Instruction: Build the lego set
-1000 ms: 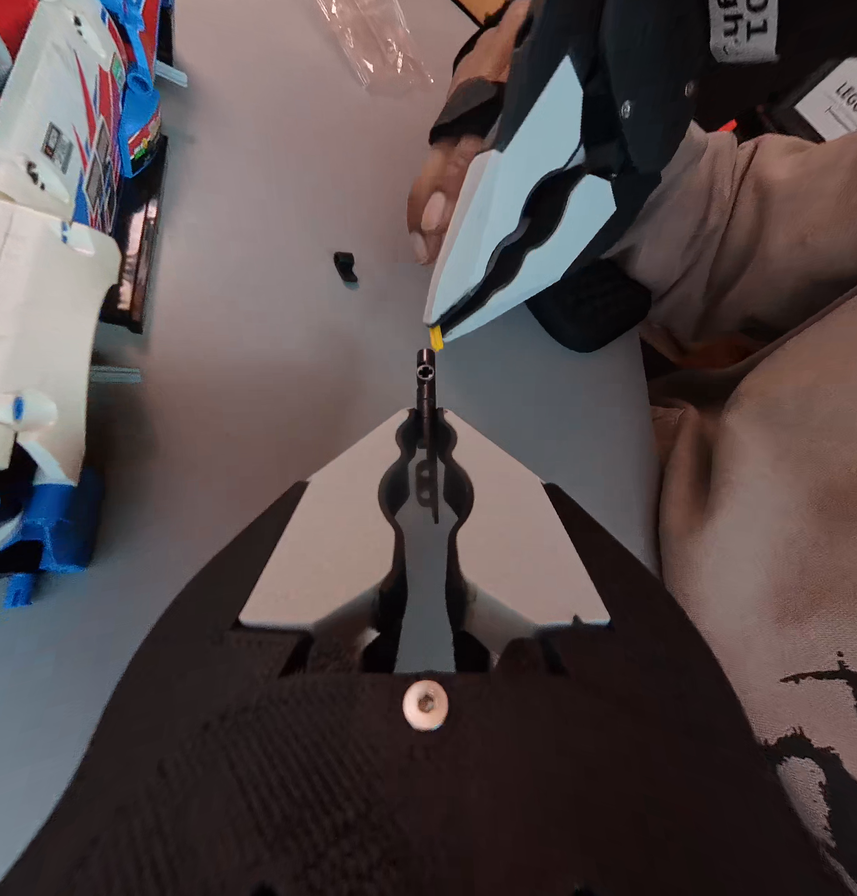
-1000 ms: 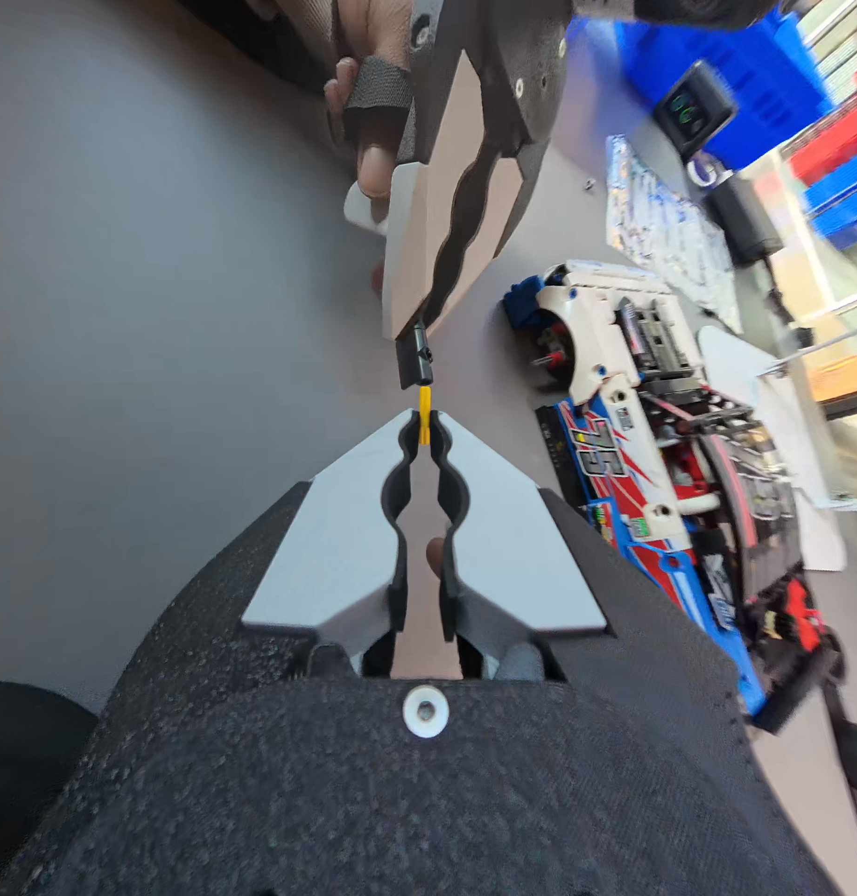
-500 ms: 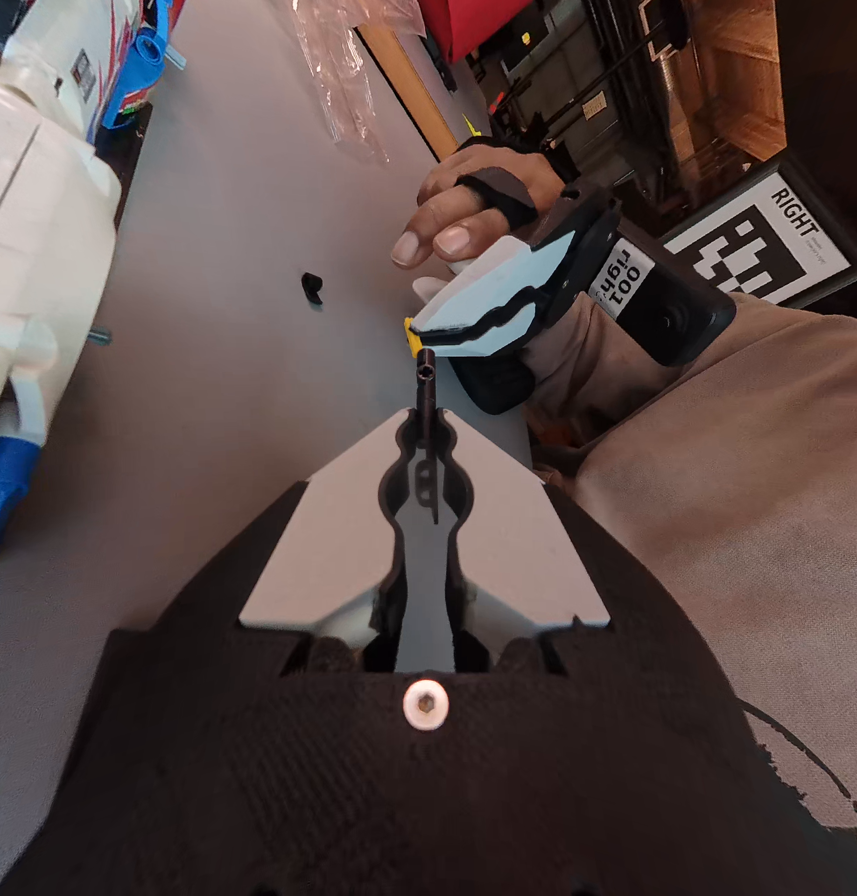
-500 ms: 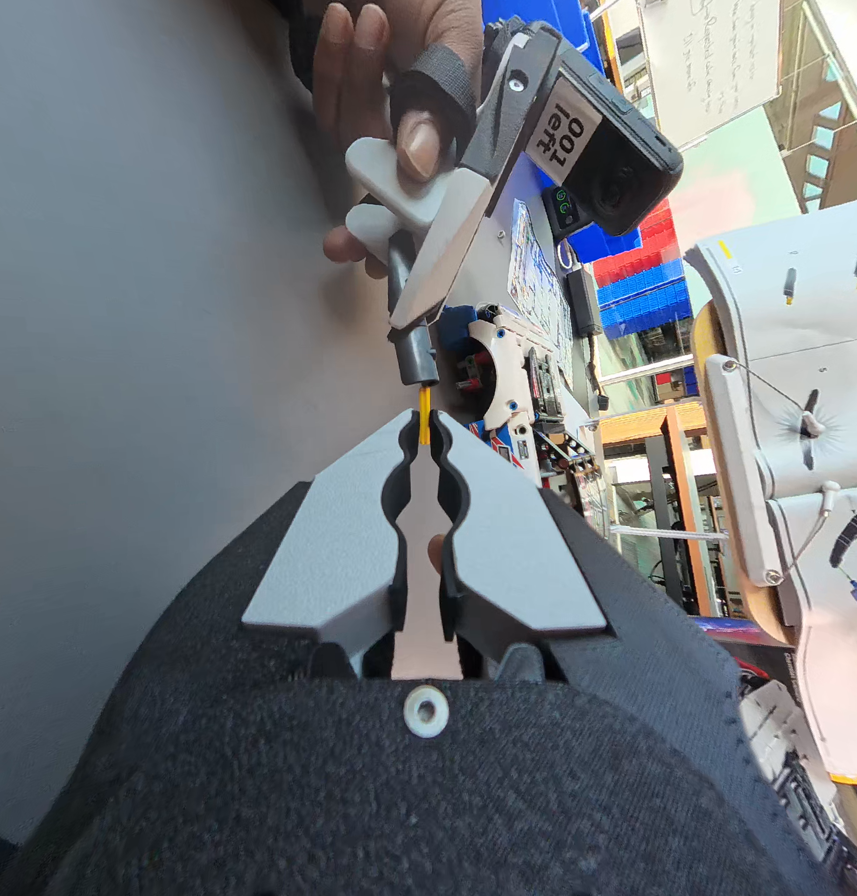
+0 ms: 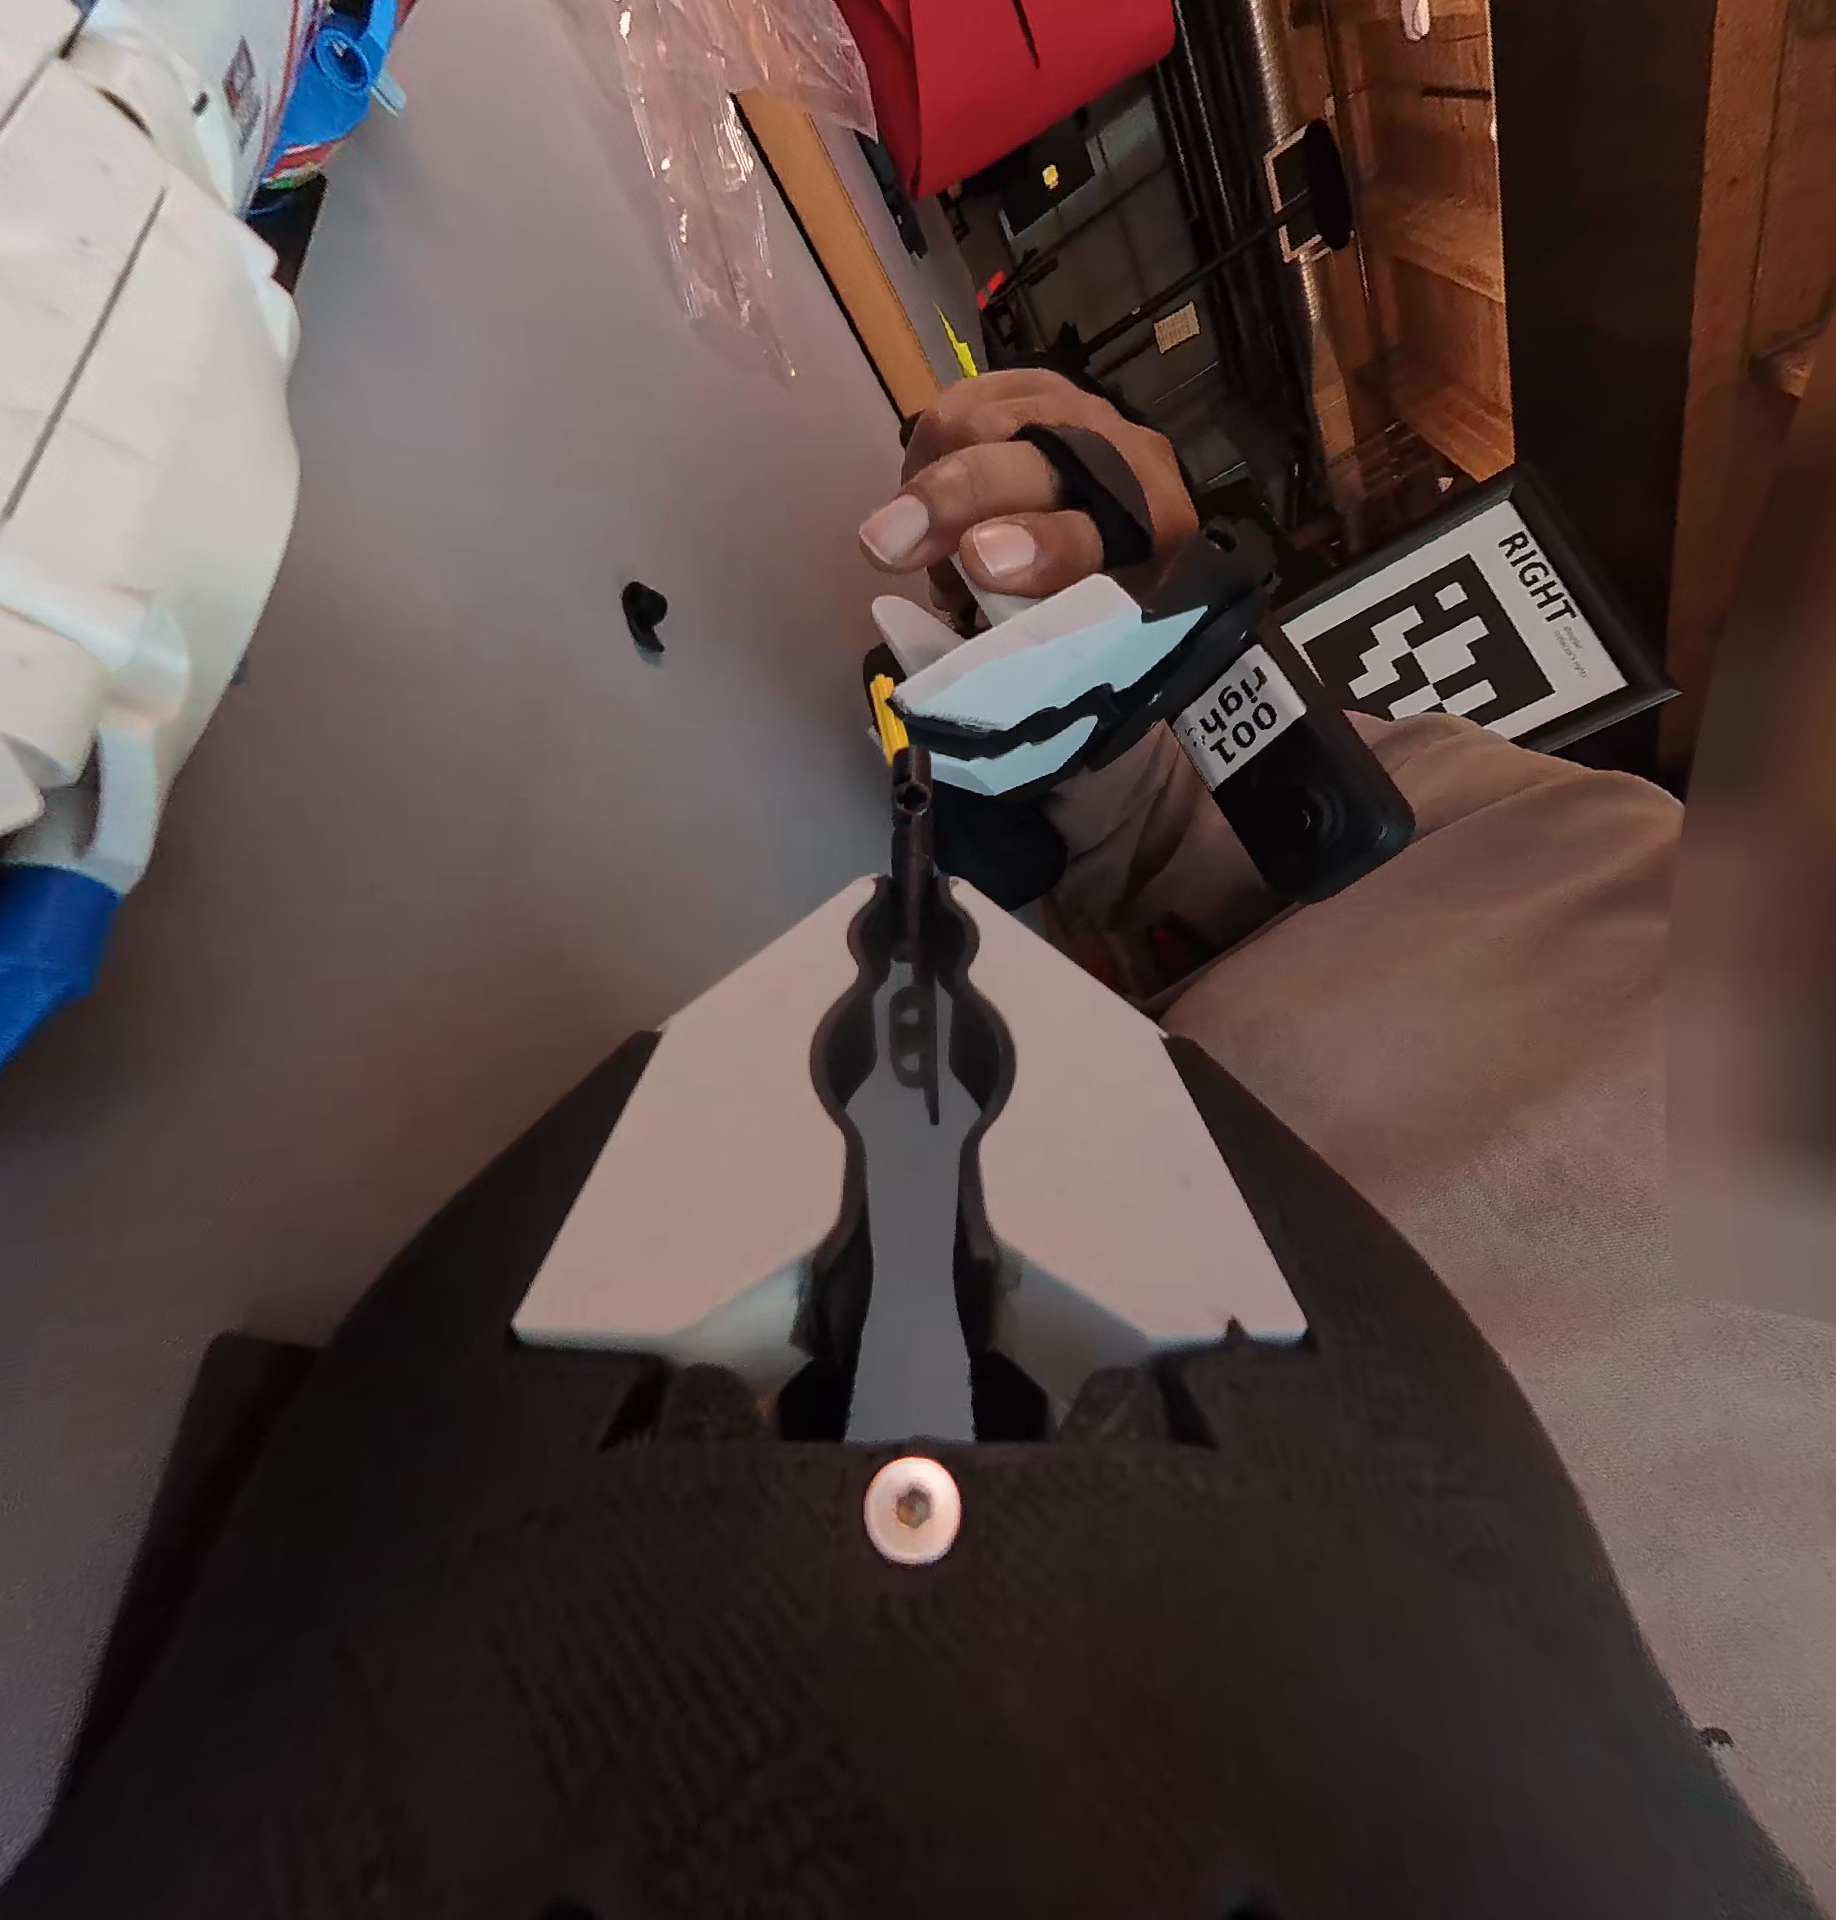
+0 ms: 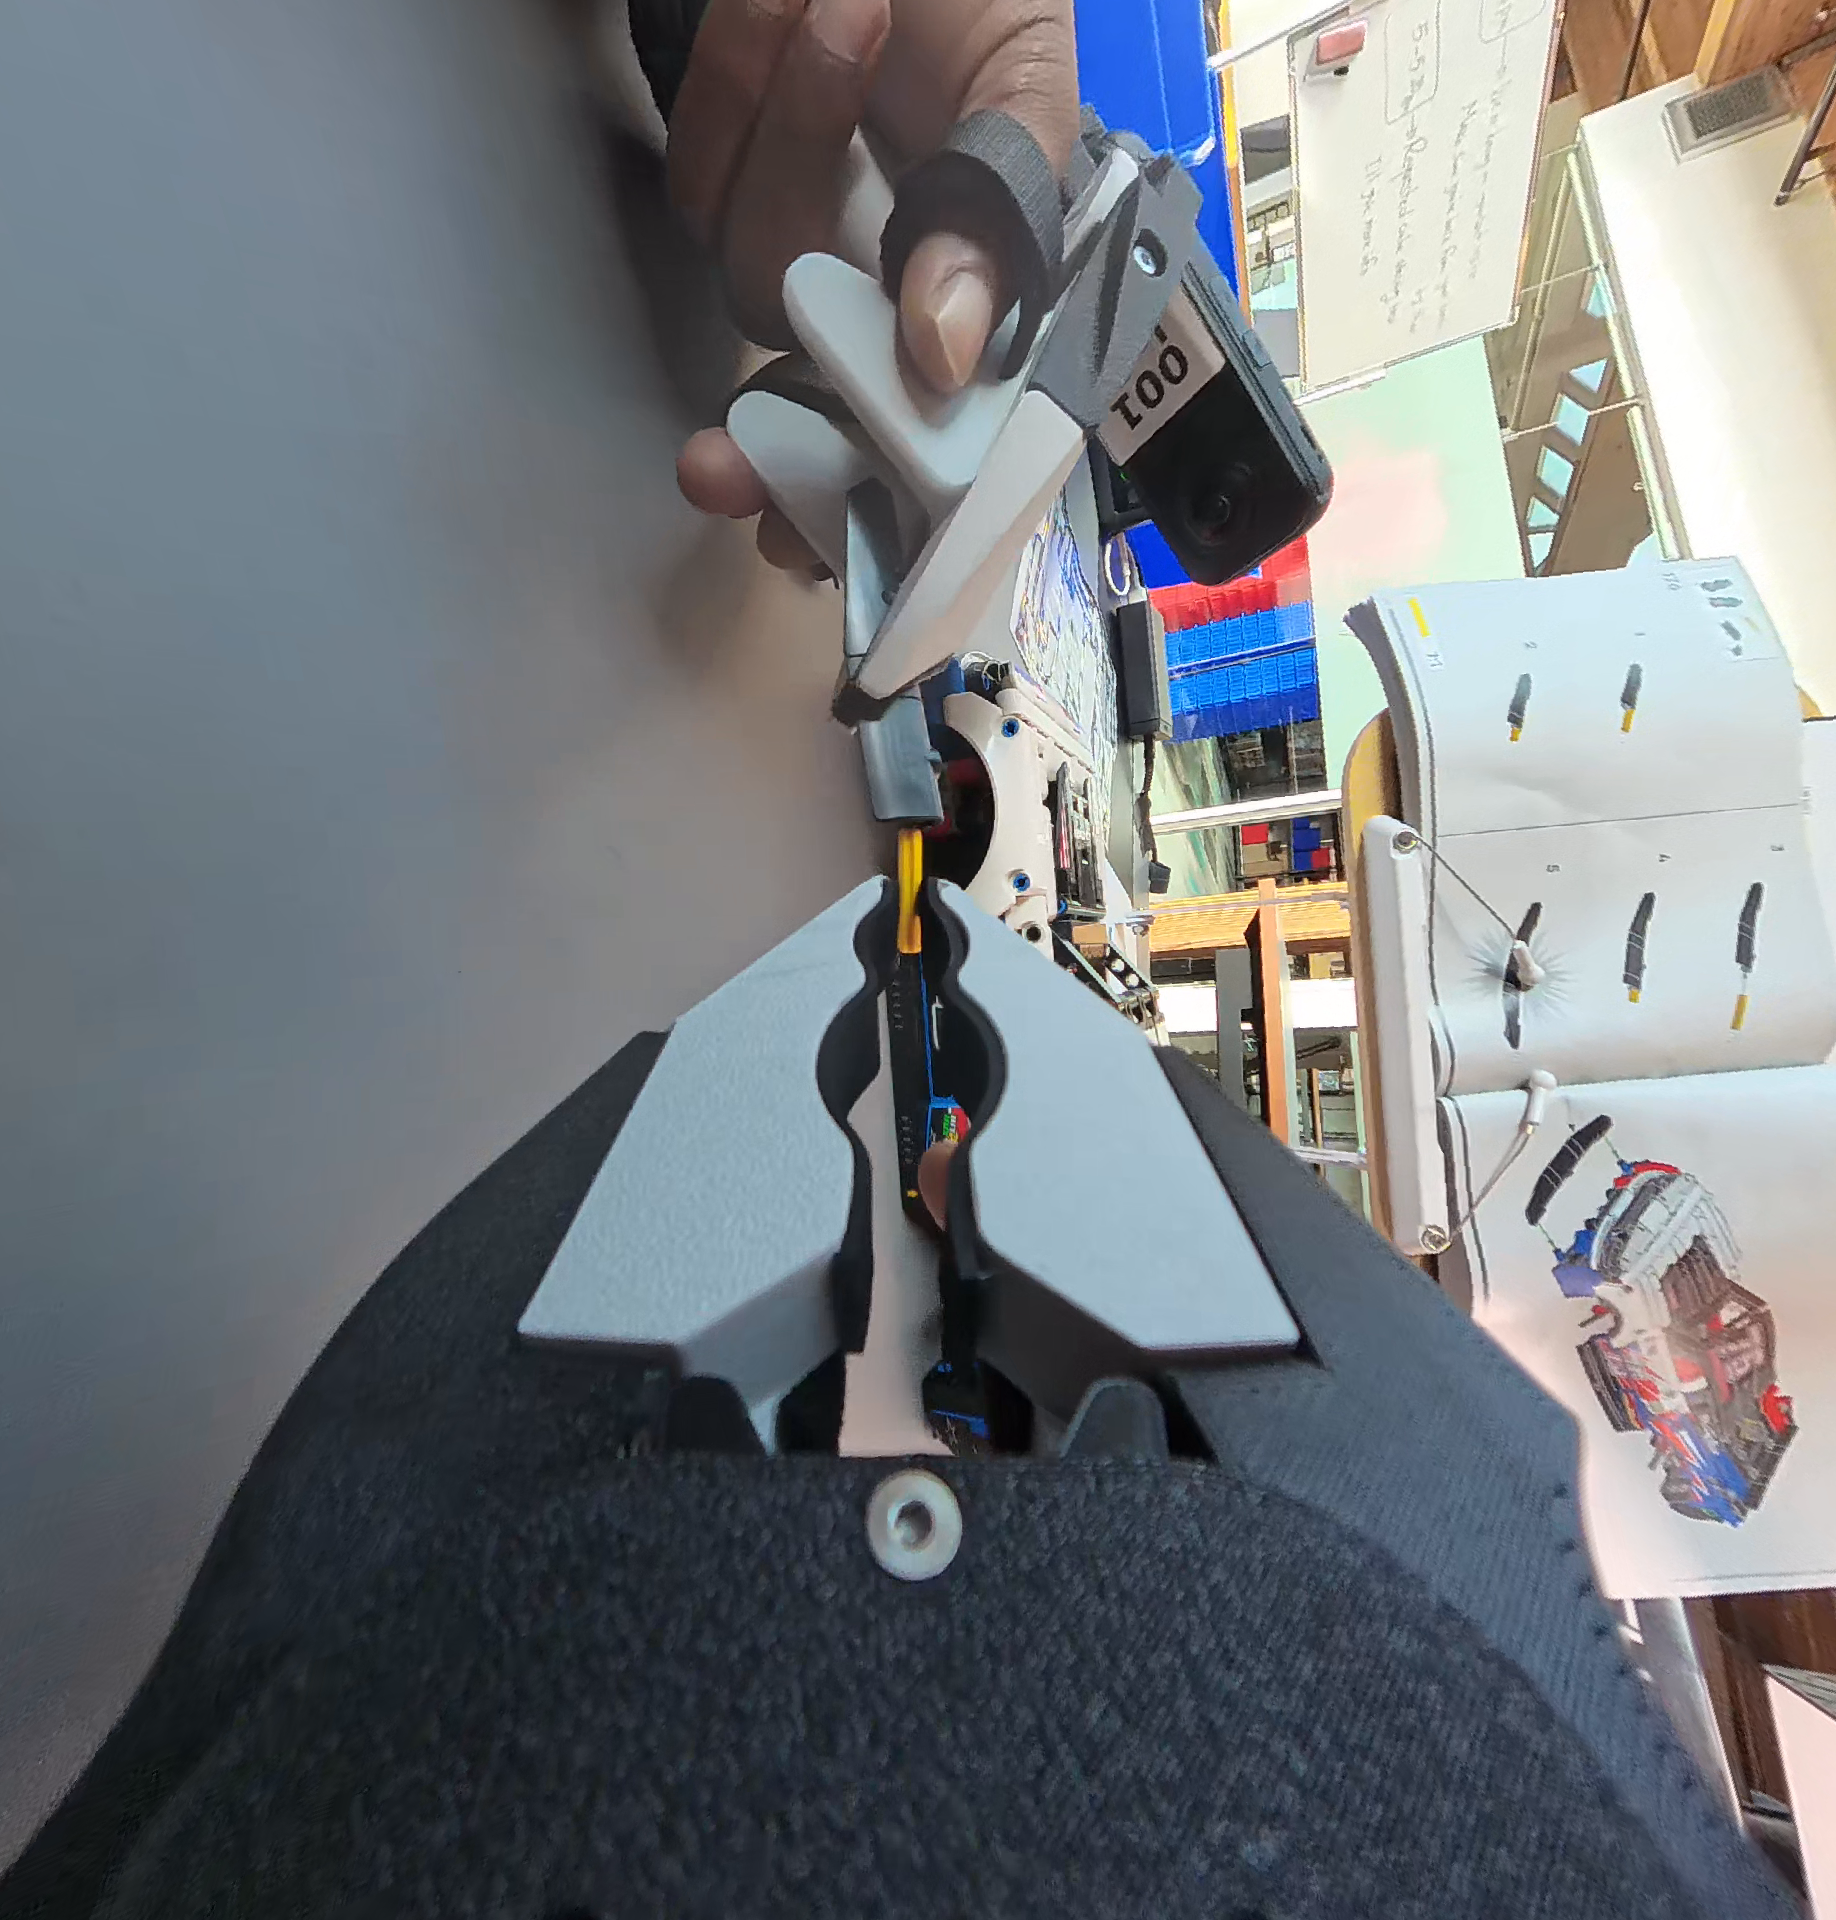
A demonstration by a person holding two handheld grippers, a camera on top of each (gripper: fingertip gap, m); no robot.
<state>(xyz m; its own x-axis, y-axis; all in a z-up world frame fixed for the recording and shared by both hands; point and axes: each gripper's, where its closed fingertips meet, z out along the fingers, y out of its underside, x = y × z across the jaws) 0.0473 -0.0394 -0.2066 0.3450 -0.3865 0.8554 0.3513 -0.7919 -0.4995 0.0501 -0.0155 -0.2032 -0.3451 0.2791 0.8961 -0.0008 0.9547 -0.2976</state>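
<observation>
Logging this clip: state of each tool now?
Left tool: closed on the black piece.
Right tool: closed on the yellow axle.

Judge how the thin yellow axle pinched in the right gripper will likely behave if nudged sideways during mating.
The yellow axle looks straight and rigid, so probably stiff. It is slender and held only at the right gripper tips, so it may pivot or slip. Being small, it is likely very light, and might roll if dropped on the table.
</observation>
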